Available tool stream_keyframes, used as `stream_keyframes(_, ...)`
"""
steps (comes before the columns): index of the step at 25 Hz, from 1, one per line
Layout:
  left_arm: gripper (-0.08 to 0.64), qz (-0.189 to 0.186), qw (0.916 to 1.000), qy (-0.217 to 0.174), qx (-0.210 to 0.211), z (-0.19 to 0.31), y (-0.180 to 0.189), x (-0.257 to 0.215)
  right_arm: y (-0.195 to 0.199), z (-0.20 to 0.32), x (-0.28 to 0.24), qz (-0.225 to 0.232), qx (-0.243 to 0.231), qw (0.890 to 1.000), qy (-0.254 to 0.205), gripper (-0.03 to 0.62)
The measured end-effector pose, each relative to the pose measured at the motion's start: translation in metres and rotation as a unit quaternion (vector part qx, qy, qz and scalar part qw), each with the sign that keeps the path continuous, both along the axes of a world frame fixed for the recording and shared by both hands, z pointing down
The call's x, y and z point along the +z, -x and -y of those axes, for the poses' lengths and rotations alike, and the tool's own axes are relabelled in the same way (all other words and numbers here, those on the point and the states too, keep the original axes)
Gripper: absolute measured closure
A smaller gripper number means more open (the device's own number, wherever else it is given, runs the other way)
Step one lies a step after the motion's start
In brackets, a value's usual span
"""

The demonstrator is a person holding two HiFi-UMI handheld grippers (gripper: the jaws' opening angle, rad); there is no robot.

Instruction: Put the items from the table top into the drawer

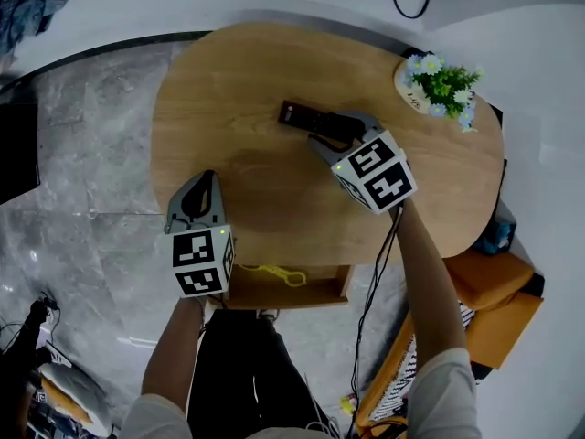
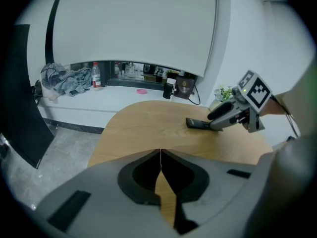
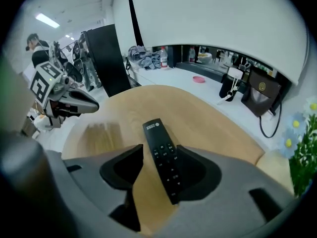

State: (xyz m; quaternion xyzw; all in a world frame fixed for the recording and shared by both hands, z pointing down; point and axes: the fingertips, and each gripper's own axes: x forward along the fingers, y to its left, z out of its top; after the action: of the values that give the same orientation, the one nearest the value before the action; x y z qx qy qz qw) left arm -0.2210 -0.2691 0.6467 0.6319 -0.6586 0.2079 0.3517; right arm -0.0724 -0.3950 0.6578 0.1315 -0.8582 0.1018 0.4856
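Presently straddles slim black remote (image 3: 161, 155) on oval wooden table (image 1: 256, 80), right gripper (image 1: 318, 129) jaws apart for clamping; left gripper (image 2: 161, 155) jaws together, empty.

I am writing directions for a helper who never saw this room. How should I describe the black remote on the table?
Find the rounded wooden table. Near its middle, between the open jaws of the right gripper, lies the remote. It is the only flat black buttoned bar; the flower pot stands at the edge.
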Motion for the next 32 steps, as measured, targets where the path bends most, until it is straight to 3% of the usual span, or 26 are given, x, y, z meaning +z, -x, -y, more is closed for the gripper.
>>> stream_keyframes(8, 0.551, -0.003, 0.9999, 0.002, -0.009, 0.007, 0.01, 0.01, 0.012, 0.004, 0.019, -0.041, -0.066, 0.997, -0.001, 0.368)
stream_keyframes(19, 0.551, -0.005, 0.9999, 0.004, -0.014, -0.002, 0.018, 0.015, 0.014, 0.006, 0.032, -0.071, -0.101, 0.992, 0.011, 0.387)
stream_keyframes(32, 0.551, -0.008, 0.9998, 0.004, -0.018, -0.014, 0.015, 0.014, 0.014, -0.002, 0.029, -0.098, -0.088, 0.991, 0.009, 0.405)
